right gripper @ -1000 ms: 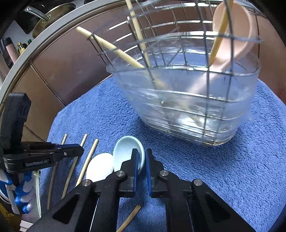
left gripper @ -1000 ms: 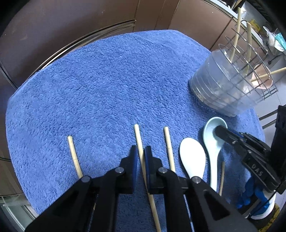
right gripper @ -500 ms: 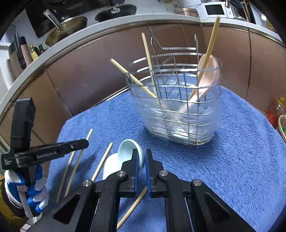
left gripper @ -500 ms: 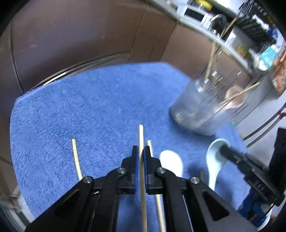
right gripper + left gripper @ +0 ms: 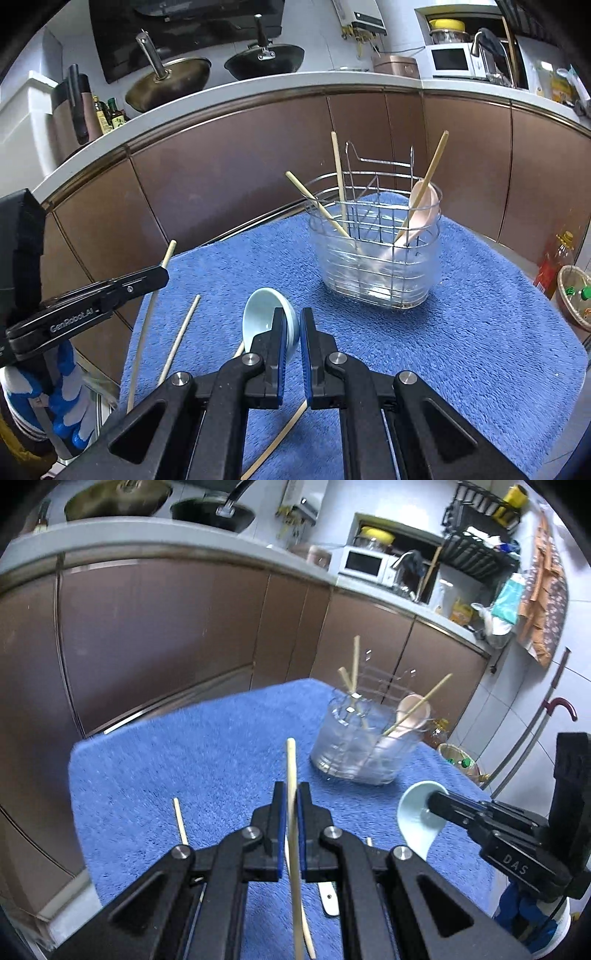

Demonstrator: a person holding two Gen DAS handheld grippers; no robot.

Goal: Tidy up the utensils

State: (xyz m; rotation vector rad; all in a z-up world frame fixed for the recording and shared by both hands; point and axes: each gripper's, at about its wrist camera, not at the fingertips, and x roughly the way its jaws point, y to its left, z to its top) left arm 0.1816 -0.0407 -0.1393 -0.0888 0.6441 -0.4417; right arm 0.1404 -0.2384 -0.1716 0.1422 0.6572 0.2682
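Observation:
My left gripper (image 5: pixel 291 794) is shut on a bamboo chopstick (image 5: pixel 291 764), which is lifted off the blue towel (image 5: pixel 221 760) with its tip pointing away from me. My right gripper (image 5: pixel 293 321) is shut on the rim of a pale blue spoon (image 5: pixel 264 317), also held above the towel. The left wrist view shows that spoon (image 5: pixel 415 816) hanging from the right gripper (image 5: pixel 436 801). From the right wrist, the left gripper (image 5: pixel 159 275) and its chopstick (image 5: pixel 146 325) appear on the left. The wire utensil holder (image 5: pixel 380 254) stands ahead, containing chopsticks and a pink spoon (image 5: pixel 424 203).
Loose chopsticks (image 5: pixel 181 336) (image 5: pixel 280 439) (image 5: pixel 181 819) lie on the towel, and a white spoon's handle (image 5: pixel 330 897) shows under my left gripper. Brown cabinets (image 5: pixel 221 184) rise just behind the towel's far edge. A bottle (image 5: pixel 554 262) and a basket (image 5: pixel 576 295) stand off the right edge.
Both grippers have risen and tilted up, lifting the chopstick and the pale blue spoon off the towel. The holder now looks farther away and the kitchen counter has come into view.

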